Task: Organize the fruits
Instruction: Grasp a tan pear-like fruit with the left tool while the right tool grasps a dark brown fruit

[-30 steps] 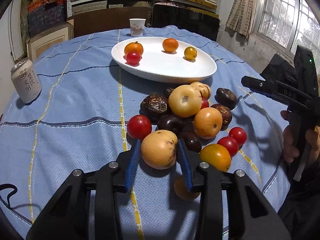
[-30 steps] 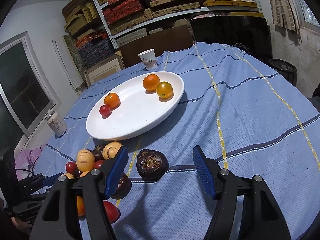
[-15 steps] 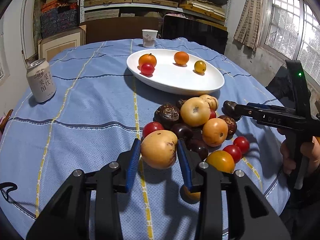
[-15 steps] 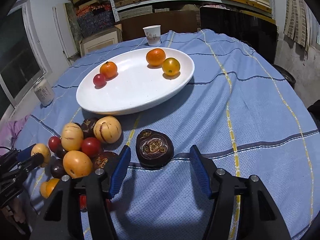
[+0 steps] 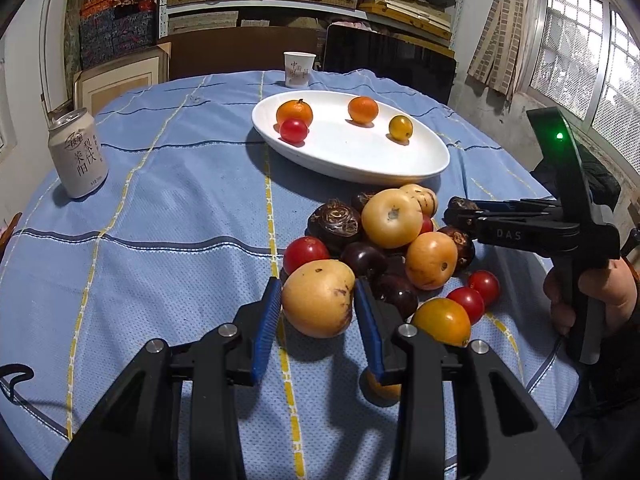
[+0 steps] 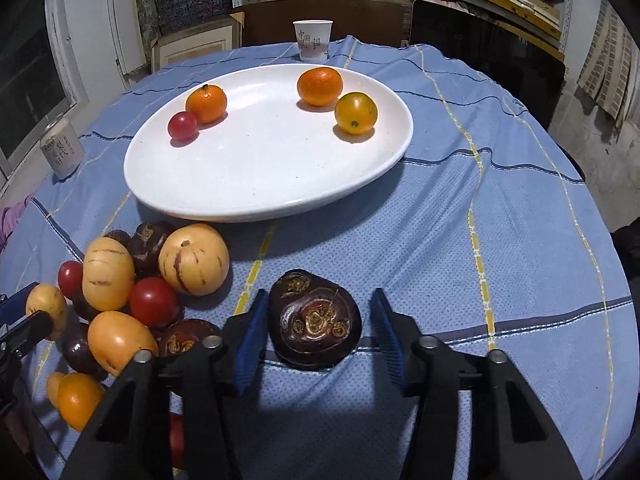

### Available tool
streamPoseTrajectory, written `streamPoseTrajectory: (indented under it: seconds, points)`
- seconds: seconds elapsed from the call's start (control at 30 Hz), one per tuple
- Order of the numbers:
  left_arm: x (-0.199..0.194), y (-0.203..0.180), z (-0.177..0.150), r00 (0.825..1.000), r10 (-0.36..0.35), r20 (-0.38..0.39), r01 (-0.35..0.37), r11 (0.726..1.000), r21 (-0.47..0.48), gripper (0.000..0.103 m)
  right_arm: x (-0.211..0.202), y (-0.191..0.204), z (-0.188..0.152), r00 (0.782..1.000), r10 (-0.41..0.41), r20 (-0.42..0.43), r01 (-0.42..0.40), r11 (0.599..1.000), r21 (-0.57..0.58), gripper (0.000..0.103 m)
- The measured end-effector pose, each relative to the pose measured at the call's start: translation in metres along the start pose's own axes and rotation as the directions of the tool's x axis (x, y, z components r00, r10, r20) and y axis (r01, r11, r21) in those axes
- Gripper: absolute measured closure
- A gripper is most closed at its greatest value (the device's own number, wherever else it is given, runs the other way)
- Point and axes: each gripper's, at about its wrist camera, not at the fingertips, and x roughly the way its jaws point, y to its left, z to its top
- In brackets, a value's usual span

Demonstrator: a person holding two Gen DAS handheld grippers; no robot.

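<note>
A tan, speckled round fruit point(image 5: 318, 298) is pinched between the blue pads of the left gripper point(image 5: 316, 312) at the near edge of the fruit pile point(image 5: 394, 248), which lies on the blue tablecloth point(image 5: 168, 216) just in front of the white oval plate point(image 5: 360, 156). Two tangerines, a red tomato and a yellow tomato are already seen on that plate.

In the right wrist view, the right gripper point(image 6: 318, 330) is placed around a dark, wrinkled fruit point(image 6: 314, 326) that sits apart from the pile, between the pile and bare cloth. Its jaws are closing; the left pad looks to be at or almost at the skin, while a gap is visible at the right pad, so the fruit is not yet clamped.

The step in hand is judged to be the grasp of this dark fruit. It would be done well if the pads were brought in evenly across the widest part, since the fruit is flattish and irregular and could be squeezed out sideways or tipped. Pressure is best kept light, as the skin looks soft. Once held, a straight lift is advised before any carry toward the plate, and the neighbouring pile should be left undisturbed so that nothing is rolled off the table.
</note>
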Motion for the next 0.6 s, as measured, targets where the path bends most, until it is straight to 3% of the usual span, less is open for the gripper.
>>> streamPoseTrajectory:
  seconds: [0.17, 0.6]
  points:
    - [0.001, 0.002, 0.001, 1.0, -0.004, -0.003, 0.004, 1.0, -0.008, 0.067, -0.004, -0.008, -0.001, 1.0, 0.021, 0.014, -0.022, 0.999, 0.046, 0.059]
    - [0.002, 0.002, 0.001, 1.0, 0.004, -0.003, -0.004, 1.0, -0.006, 0.067, -0.022, 0.005, -0.007, 0.996, -0.023, 0.085, 0.024, 1.0, -0.009, 0.059]
